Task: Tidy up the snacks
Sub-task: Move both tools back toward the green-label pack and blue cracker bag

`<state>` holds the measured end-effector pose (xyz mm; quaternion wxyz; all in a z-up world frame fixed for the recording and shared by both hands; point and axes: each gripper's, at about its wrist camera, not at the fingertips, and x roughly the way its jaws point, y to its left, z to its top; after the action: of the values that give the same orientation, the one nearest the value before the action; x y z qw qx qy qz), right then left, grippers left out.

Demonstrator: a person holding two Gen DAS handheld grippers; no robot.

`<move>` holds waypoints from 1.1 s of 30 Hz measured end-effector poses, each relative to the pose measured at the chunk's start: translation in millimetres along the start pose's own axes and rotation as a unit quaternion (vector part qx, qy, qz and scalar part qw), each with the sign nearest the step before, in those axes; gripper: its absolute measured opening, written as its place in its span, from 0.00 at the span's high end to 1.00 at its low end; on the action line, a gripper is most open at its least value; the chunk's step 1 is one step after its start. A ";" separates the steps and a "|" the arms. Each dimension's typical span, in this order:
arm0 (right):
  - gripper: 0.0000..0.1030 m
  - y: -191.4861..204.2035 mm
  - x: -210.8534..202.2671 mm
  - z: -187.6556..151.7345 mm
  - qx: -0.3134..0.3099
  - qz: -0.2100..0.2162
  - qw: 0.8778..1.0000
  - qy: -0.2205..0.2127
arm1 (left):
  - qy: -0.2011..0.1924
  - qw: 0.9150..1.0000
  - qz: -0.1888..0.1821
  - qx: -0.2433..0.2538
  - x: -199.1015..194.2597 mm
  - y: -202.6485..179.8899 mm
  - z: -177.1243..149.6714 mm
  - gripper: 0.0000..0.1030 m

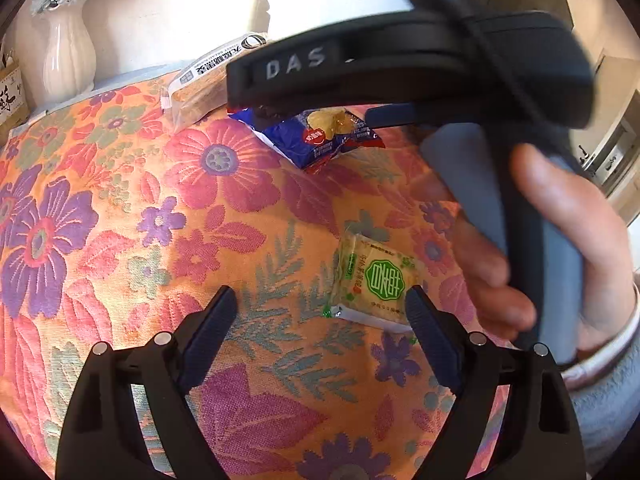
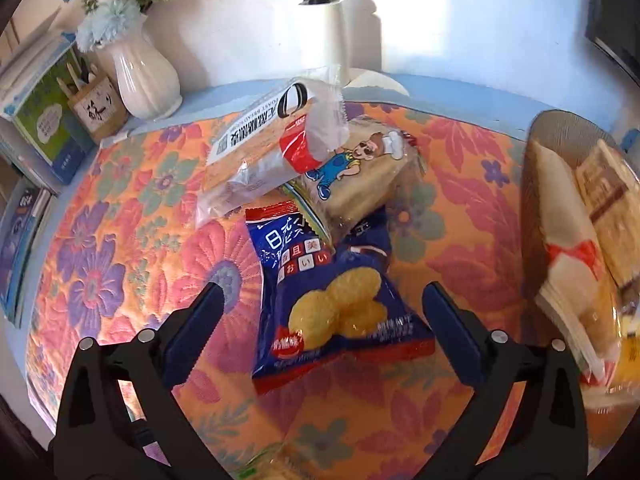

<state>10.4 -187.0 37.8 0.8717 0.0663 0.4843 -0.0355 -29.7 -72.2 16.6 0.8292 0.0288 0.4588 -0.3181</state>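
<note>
Where the floral cloth [image 1: 120, 208] fills the left wrist view, a white vase [image 1: 68, 52] stands at ten o'clock and a clear toast bag [image 1: 208, 84] at twelve. The left gripper [image 1: 320, 308] hangs with jaws apart, nothing between them — a small green-labelled snack packet [image 1: 372, 284] lies just beside its right fingertip, at three o'clock. Further right, a hand [image 1: 560, 248] grips a grey handle.

In the right wrist view, the right gripper [image 2: 320, 304] is also spread wide, unclenched, straddling a blue cracker bag [image 2: 336, 300] flat on the cloth, pads clear of it. At twelve o'clock, a cartoon-chef bread pack [image 2: 360, 176] sits under the toast bag — at three o'clock a woven basket [image 2: 536, 216] already holds packets.
</note>
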 end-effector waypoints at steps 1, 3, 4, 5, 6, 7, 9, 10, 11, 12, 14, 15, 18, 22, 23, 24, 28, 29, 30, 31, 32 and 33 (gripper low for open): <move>0.04 -2.1 4.9 0.5 0.002 0.003 1.000 0.008 | -0.002 1.000 0.000 0.001 -0.3 -0.3 -0.9 0.18; 0.16 -5.4 10.8 0.4 0.004 0.001 1.000 0.016 | -0.003 1.000 0.002 0.005 -0.2 -1.4 -2.1 0.18; 0.20 -6.5 13.3 -0.1 0.001 0.001 1.000 0.022 | -0.002 1.000 0.005 0.011 0.7 -3.5 -2.7 0.18; 0.23 -7.8 13.4 -1.5 0.000 0.009 1.000 0.024 | -0.001 1.000 0.006 0.015 0.8 -5.5 -3.9 0.18; 0.28 -8.4 10.5 -2.9 0.001 0.011 1.000 0.019 | 0.000 1.000 0.007 0.021 0.8 -8.8 -4.8 0.18; 0.30 -10.0 6.5 -4.5 0.001 0.013 1.000 0.016 | 0.000 1.000 0.004 0.029 0.4 -13.5 -8.1 0.18; 0.34 -13.4 1.6 -9.3 0.007 0.022 1.000 0.021 | 0.002 0.999 0.002 0.037 -1.3 -20.5 -10.7 0.18; 0.34 -16.0 -0.6 -13.1 0.012 0.028 0.999 0.025 | 0.003 0.999 0.002 0.039 -1.5 -22.3 -11.7 0.18; 0.34 -19.3 -3.2 -19.4 0.017 0.035 0.999 0.029 | 0.004 0.999 0.005 0.043 -1.5 -24.4 -12.4 0.18; 0.34 -23.0 -5.6 -25.5 0.021 0.041 0.998 0.031 | 0.006 0.999 0.008 0.046 -1.3 -26.6 -12.5 0.18; 0.34 -31.0 -12.9 -37.5 0.032 0.052 0.998 0.033 | 0.009 0.998 0.012 0.053 -1.0 -31.1 -12.3 0.19; 0.35 -35.7 -16.8 -42.6 0.039 0.057 0.997 0.035 | 0.010 0.998 0.015 0.059 -1.4 -35.2 -12.2 0.21; 0.35 -55.2 -28.7 -58.4 0.079 0.081 0.993 0.044 | 0.006 0.995 0.033 0.091 -1.5 -52.1 -12.8 0.27; 0.35 -84.8 -48.5 -88.2 0.122 0.109 0.985 0.046 | 0.019 0.990 0.046 0.130 7.0 -76.8 -16.0 0.30; 0.35 -89.1 -54.1 -94.4 0.126 0.112 0.985 0.044 | 0.023 0.989 0.049 0.135 11.1 -81.9 -15.7 0.30; 0.35 -93.9 -58.3 -100.9 0.131 0.113 0.984 0.041 | 0.026 0.989 0.051 0.136 14.7 -84.5 -14.6 0.32; 0.36 -106.9 -76.5 -128.1 0.136 0.118 0.983 0.024 | 0.025 0.991 0.058 0.122 16.7 -83.6 -11.1 0.41; 0.36 -108.5 -83.6 -137.2 0.133 0.122 0.983 0.018 | 0.024 0.991 0.060 0.118 15.6 -77.0 -8.6 0.41; 0.36 -108.9 -86.8 -142.2 0.131 0.122 0.984 0.015 | 0.022 0.991 0.062 0.115 15.0 -62.0 -2.1 0.40; 0.36 -110.0 -92.3 -149.0 0.128 0.119 0.985 0.012 | 0.019 0.991 0.071 0.108 10.6 -53.0 -2.9 0.39; 0.36 -111.1 -94.9 -151.9 0.127 0.115 0.985 0.009 | 0.018 0.992 0.079 0.097 7.1 -45.4 -3.4 0.39; 0.36 -110.9 -98.4 -155.5 0.127 0.108 0.986 0.005 | 0.016 0.993 0.086 0.085 3.9 -36.4 -4.0 0.39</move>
<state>-186.2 -273.6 31.1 0.8527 0.2283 0.4699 -0.0015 -51.4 -101.7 20.1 0.8402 0.1437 0.4394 -0.2834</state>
